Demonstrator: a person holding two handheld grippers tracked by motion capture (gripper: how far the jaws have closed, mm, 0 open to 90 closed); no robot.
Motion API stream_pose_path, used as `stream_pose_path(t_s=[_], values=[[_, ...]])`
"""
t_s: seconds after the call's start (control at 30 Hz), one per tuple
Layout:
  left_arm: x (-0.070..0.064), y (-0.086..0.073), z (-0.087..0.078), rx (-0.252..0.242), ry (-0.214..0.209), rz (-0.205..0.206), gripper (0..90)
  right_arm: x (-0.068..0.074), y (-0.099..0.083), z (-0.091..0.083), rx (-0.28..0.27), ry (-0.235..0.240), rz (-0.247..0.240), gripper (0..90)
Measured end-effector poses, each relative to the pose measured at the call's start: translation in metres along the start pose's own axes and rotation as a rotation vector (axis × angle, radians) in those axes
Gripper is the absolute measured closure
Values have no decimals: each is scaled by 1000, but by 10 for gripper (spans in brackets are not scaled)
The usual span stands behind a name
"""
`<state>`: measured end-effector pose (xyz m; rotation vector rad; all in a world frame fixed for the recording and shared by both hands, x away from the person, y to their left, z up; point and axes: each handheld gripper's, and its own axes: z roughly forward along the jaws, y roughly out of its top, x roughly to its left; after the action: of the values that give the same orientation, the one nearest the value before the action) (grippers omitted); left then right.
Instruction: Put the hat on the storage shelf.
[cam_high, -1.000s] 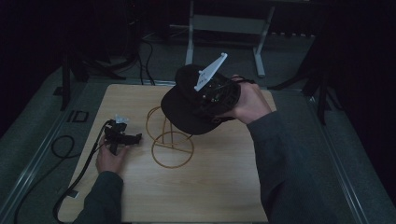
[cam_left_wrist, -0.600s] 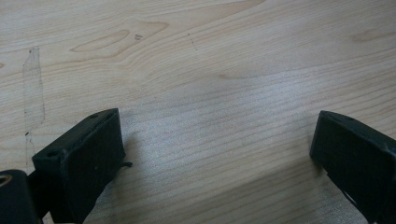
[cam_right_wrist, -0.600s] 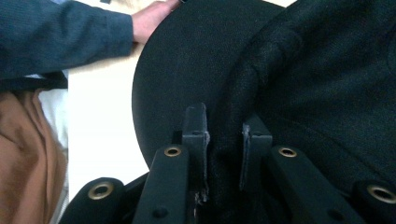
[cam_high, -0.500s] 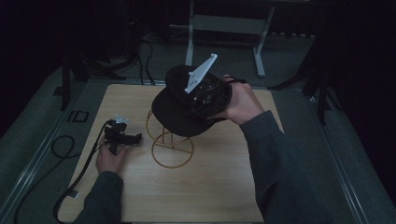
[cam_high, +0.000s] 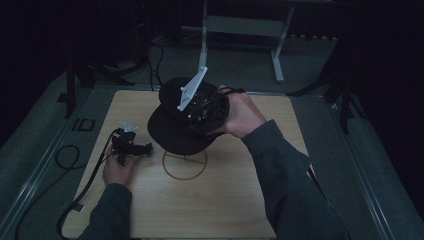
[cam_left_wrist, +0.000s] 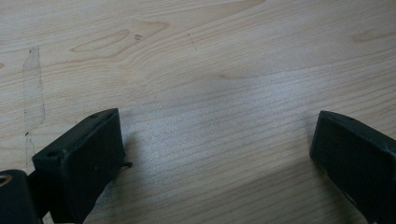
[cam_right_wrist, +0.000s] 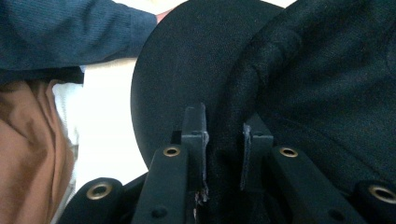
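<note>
The right gripper (cam_high: 202, 107) holds a black cap (cam_high: 175, 131) in the air above the middle of the worktop (cam_high: 240, 200), just over the gold wire stand (cam_high: 184, 164) whose round base ring lies on the wood. In the right gripper view its jaws are nearly closed, pinching a fold of the cap's cloth (cam_right_wrist: 224, 140) where the crown meets the brim, so the grip looks firm. The left gripper (cam_high: 131, 148) rests low at the left side of the worktop, well apart from the cap; in the left gripper view its jaws stand wide open over bare wood with nothing between them. The step in hand seems to be carrying the cap either onto the stand or away from it; which way cannot be told. If it is to be hung, the next move calls for lowering the crown squarely over the top of the stand, which the cap hides, before loosening the pinch.
</note>
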<state>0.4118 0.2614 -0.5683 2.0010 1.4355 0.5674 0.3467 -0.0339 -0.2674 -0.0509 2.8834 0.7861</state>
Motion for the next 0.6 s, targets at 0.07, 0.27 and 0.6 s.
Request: stream_pose_path(t_s=[0.07, 0.27, 0.6], values=[[0, 0, 0, 1, 0, 1, 24, 1, 2, 4, 4, 11, -1, 760], [0, 0, 0, 2, -2, 1, 24, 7, 11, 15, 25, 29, -30, 755], [0, 0, 0, 3, -2, 1, 24, 13, 17, 37, 60, 66, -63, 744]])
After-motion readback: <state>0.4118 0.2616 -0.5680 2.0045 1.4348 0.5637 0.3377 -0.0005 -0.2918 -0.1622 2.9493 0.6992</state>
